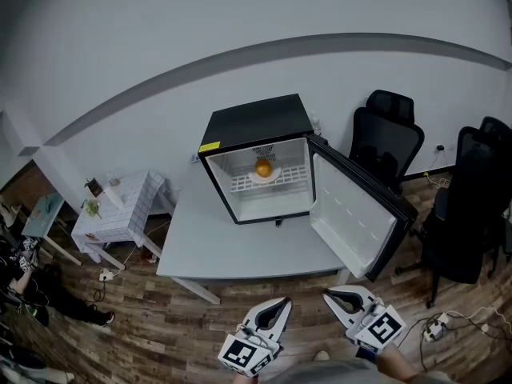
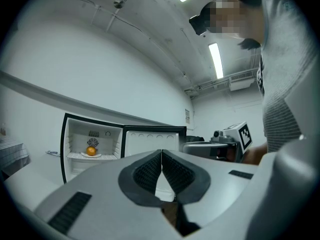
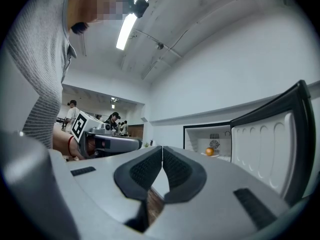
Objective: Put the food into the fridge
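A small black fridge stands on a grey table, its door swung wide to the right. Inside, an orange rests on a white plate on the wire shelf; the orange shows in the left gripper view and the orange in the right gripper view too. My left gripper and right gripper hover in front of the table's near edge, both shut and empty, well short of the fridge. Each points level toward it.
Black office chairs stand right of the open door. A small white side table with oddments stands at the left. Cables and a power strip lie on the wooden floor. People stand far off in the right gripper view.
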`<state>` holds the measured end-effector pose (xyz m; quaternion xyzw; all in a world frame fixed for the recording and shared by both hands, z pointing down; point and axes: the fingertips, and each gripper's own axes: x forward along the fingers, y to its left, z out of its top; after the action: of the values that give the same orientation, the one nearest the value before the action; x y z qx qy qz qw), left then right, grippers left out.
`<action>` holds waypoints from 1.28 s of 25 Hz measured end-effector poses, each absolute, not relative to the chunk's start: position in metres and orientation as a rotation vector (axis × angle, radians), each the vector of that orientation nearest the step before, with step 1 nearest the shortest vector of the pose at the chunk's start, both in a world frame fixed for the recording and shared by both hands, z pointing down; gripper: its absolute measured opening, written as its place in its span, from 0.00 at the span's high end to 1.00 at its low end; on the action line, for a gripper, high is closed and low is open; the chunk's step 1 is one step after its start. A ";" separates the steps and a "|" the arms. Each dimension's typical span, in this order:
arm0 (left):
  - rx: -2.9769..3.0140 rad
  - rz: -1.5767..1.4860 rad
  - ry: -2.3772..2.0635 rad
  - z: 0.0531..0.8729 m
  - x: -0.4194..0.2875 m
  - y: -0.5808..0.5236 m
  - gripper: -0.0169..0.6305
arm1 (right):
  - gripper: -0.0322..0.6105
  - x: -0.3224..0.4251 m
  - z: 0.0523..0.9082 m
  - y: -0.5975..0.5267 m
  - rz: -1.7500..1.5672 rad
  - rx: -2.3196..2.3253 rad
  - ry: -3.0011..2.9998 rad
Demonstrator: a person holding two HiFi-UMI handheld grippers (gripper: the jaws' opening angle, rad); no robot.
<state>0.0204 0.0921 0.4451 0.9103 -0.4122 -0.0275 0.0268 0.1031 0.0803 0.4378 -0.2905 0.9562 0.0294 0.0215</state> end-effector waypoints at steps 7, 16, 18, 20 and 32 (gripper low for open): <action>2.814 -0.046 -1.290 0.452 0.034 0.089 0.96 | 0.93 0.111 0.447 0.076 0.070 -0.860 2.987; 2.831 -0.023 -1.284 0.454 0.038 0.069 0.96 | 0.93 0.118 0.453 0.061 0.054 -0.883 2.960; 2.848 -0.019 -1.273 0.454 0.038 0.060 0.96 | 0.93 0.120 0.454 0.054 0.047 -0.904 2.946; 2.887 -0.045 -1.260 0.447 0.040 0.049 0.96 | 0.93 0.119 0.455 0.044 0.045 -0.920 2.939; 2.900 -0.060 -1.213 0.447 0.010 -0.034 0.96 | 0.93 0.089 0.453 -0.032 0.044 -0.953 2.939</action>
<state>0.0101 -0.0342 0.4466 0.9225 -0.3856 -0.0192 -0.0013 0.0894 -0.0324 0.4531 -0.3082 0.9509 0.0143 0.0260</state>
